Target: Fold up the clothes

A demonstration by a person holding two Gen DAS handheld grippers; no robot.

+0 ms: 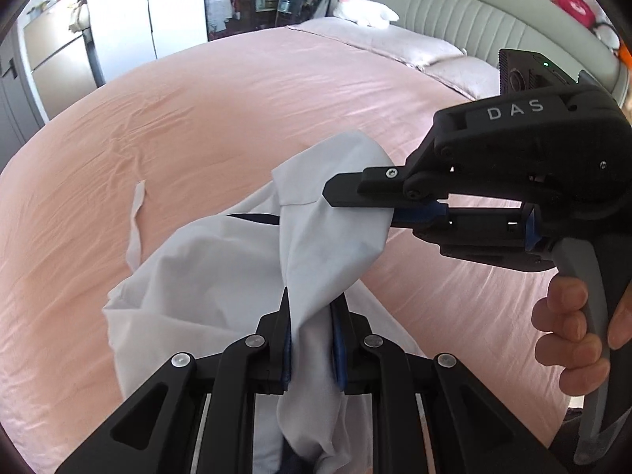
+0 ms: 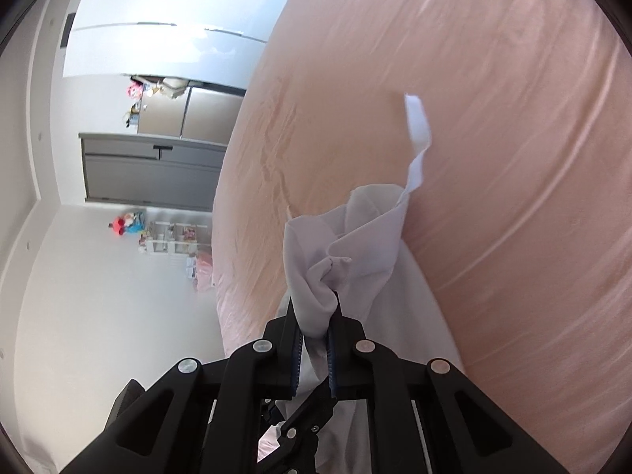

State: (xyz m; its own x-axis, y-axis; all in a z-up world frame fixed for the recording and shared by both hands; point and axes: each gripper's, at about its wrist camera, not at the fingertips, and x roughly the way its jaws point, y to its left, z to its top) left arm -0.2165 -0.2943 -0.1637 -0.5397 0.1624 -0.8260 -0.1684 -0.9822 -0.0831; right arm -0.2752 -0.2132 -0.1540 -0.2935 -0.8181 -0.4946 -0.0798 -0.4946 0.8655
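Bedsheet (image 1: 221, 118), pink, spread under everything. Upon it and partly lifted, white garment (image 1: 221, 260), bunched, a thin strip (image 1: 136, 221) trailing off to its left. At the garment's near edge, left gripper (image 1: 310, 308), fingers (image 1: 285, 316) pinching a twisted fold. To the garment's right, right gripper (image 1: 339, 195), held by a hand (image 1: 572, 328), fingers (image 2: 294, 328) clamped on a gathered wad of the same cloth. Beyond the garment, pillows (image 1: 414, 45) and grey headboard (image 1: 454, 0).

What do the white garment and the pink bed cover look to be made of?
White garment: thin woven fabric, probably cotton or a blend, matte; it drapes and creases softly. Pink bed cover: smooth woven sheet with a slight sheen, fine wrinkles catching light.
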